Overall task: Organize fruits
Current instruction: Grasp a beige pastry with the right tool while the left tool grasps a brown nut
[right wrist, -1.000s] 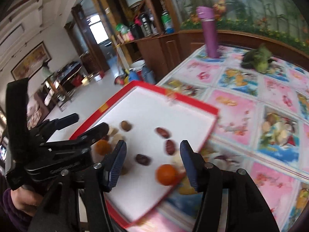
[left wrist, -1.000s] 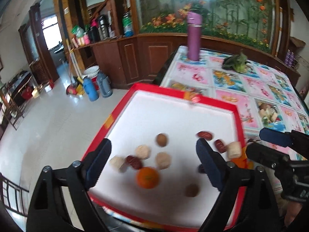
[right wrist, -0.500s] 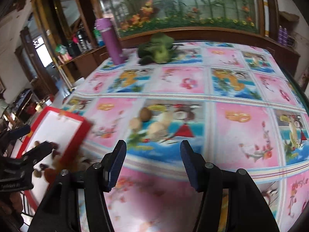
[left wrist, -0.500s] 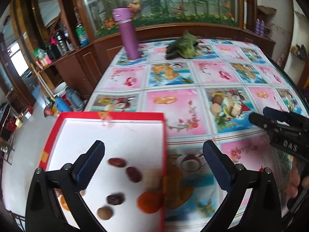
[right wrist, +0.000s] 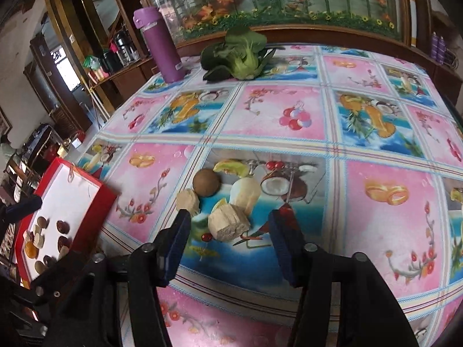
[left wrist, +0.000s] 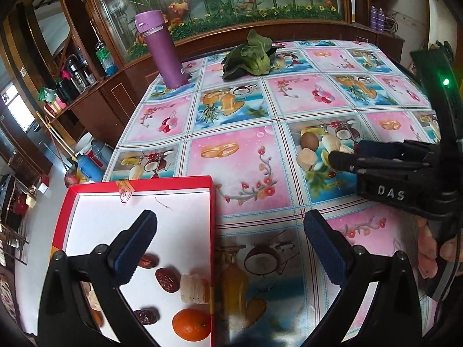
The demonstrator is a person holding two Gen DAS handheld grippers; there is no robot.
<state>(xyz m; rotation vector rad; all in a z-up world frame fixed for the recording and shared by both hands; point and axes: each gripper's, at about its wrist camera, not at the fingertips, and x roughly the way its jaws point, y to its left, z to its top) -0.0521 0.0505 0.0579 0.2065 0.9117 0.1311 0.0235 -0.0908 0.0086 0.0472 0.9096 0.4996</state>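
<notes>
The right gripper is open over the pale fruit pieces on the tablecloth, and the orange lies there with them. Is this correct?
Not quite. The orange lies inside the red tray, not on the tablecloth, as the left wrist view shows. The rest holds: the right gripper is open over the pale fruit pieces.

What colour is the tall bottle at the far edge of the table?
Purple; the bottle shows best in the left wrist view.

Your bench (right wrist: 289, 110) wears a glossy, smooth printed plastic cloth. The red tray (left wrist: 212, 202) looks like cardboard with a matt white paper floor. Your fingers (left wrist: 136, 244) carry ribbed blue pads on matt black plastic. The purple flask (left wrist: 162, 49) is smooth and satin; the orange (left wrist: 191, 324) shines, finely dimpled.
</notes>
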